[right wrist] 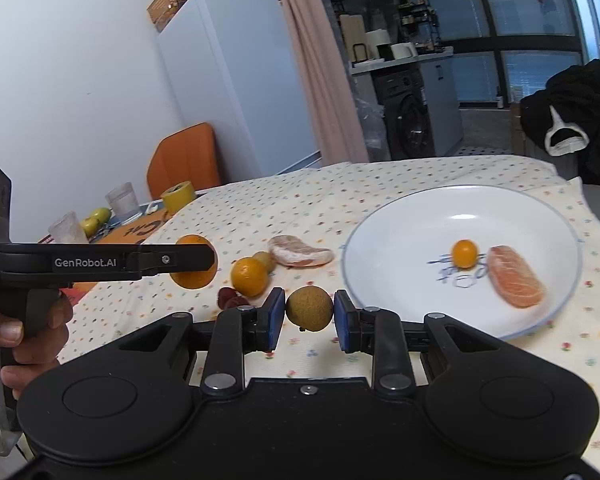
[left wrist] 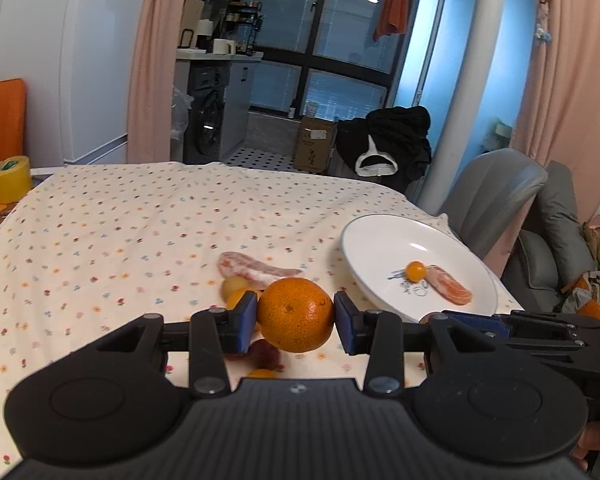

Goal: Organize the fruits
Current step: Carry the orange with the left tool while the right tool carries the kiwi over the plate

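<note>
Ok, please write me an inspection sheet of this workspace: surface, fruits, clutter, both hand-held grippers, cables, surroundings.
Surface: table under a floral tablecloth.
Job's things: white plate holds a small orange fruit and a peeled orange segment. On the cloth: pale pomelo segment, one orange, a small yellowish fruit, dark red fruits.
Clutter: yellow tape roll, two glasses, green fruits at the table's far left.
Grippers: left hand-held gripper shut on a large orange; right hand-held gripper shut on a brownish round fruit.
Cables: nothing seen.
Surroundings: fridge, orange chair, washing machine, grey chair.
</note>
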Motion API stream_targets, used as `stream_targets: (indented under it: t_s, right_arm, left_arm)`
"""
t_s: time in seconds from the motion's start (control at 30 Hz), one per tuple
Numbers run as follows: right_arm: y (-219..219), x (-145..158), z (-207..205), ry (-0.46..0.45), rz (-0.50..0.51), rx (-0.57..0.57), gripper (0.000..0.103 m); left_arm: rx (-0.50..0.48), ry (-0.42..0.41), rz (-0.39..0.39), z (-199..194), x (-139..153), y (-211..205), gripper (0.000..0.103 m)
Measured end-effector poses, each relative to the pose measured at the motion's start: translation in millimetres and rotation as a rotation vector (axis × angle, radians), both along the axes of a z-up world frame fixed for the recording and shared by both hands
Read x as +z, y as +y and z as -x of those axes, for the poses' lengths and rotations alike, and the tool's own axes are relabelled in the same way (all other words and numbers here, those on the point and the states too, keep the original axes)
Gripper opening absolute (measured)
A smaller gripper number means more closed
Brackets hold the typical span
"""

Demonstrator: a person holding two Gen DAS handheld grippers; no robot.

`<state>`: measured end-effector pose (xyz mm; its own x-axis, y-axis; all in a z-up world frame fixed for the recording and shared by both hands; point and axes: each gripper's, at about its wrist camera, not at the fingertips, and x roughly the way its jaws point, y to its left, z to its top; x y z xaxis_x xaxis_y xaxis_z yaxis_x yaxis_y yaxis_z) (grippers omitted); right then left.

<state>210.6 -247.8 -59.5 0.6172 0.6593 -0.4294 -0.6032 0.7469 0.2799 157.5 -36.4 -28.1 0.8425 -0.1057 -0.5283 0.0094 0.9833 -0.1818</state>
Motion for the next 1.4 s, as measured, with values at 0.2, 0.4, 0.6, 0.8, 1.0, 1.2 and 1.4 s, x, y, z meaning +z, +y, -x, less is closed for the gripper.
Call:
stream_targets:
  t_s: [0.2, 0.4, 0.6, 0.8, 1.0, 1.2, 1.4]
  right_arm:
    - [-15.5, 2.2, 2.0, -0.009, -0.003, -0.034, 0.028]
    - [-29.6, 2.4, -0.5, -0.015, -0.005, -0.069, 0.028]
    - [-38.6, 1.0, -2.5, -0.020, -0.006, -0.107, 0.028]
    - [-46.0, -2.2, -6.5, -0.026, -0.006, -0.141, 0.028]
    - [-52.0, -5.7, -13.2, -0.032, -0.002, -0.165, 0.028]
    - [-55.9, -7.4, -21.9, -0.034, 0.003, -0.184, 0.028]
    - [-58.4, -10.0, -31.0, -0.031, 0.005, -0.193, 0.028]
  left_arm:
    - [-0.030, -0.008, -0.011, -2.7, 3.2, -17.3, 0.040]
    - [-0.054, -0.010, -0.018, -8.4, 4.2, -32.0, 0.040]
    - [-0.073, -0.008, -0.025, -15.4, 3.9, -45.5, 0.040]
    - [-0.086, -0.001, -0.036, -23.9, 1.7, -55.2, 0.040]
    - [-0.096, 0.002, -0.051, -32.8, 2.0, -64.4, 0.040]
    - [-0.113, 0.010, -0.062, -43.7, -0.6, -74.7, 0.040]
    - [-0.130, 0.024, -0.067, -54.5, -6.3, -84.5, 0.040]
